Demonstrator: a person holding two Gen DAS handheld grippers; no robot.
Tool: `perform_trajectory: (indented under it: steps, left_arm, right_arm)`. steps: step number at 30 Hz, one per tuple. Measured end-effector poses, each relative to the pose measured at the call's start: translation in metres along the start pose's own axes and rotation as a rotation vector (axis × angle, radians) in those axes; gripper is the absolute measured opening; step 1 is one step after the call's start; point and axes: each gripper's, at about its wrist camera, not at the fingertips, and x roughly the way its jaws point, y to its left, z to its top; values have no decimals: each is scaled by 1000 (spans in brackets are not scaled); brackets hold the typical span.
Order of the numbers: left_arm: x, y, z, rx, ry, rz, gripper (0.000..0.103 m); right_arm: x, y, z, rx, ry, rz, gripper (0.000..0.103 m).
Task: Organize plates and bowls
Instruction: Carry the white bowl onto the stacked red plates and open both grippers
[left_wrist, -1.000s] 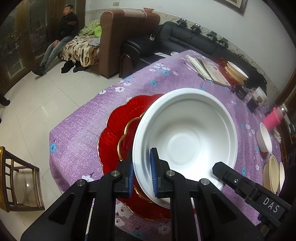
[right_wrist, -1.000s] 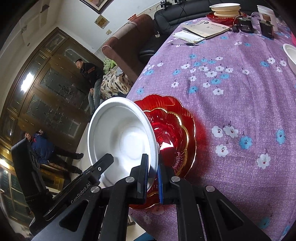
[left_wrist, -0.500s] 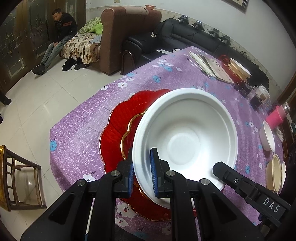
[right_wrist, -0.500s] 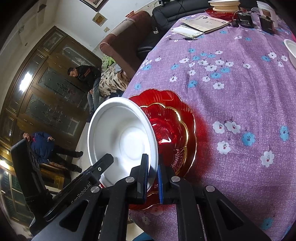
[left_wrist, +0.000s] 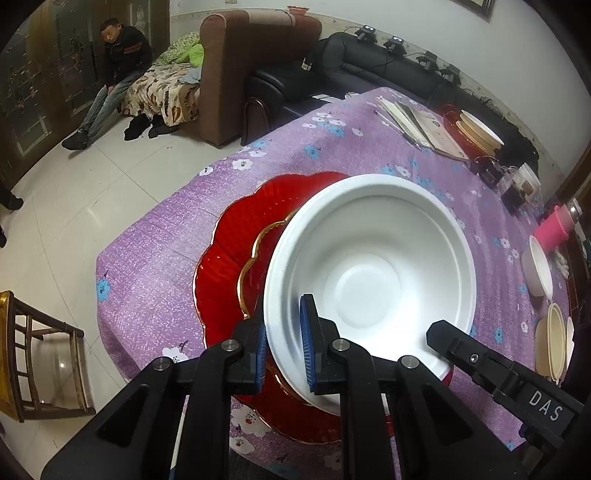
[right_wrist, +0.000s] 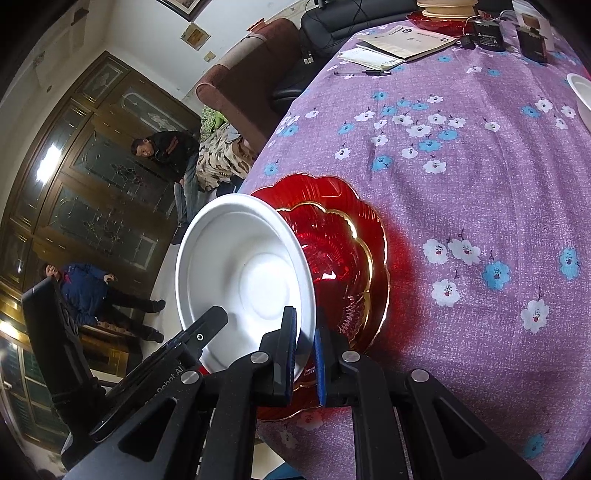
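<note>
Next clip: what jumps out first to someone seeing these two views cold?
A big white bowl fills the middle, pinched at its near rim by both the left gripper and the right gripper. Under it sit stacked red plates with gold scalloped edges, near the corner of a table in a purple flowered cloth. Beyond the table, a man sits slumped by a brown sofa.

white bowl (left_wrist: 369, 273), red gold-rimmed plates (left_wrist: 229, 258), probably glass.
</note>
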Motion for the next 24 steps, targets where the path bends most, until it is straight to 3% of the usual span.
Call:
perform_trajectory:
  steps: [24]
  left_arm:
    - [5,-4,0,10,13,14,14]
  right_arm:
    - [3,-4,2,14,16,-6,9]
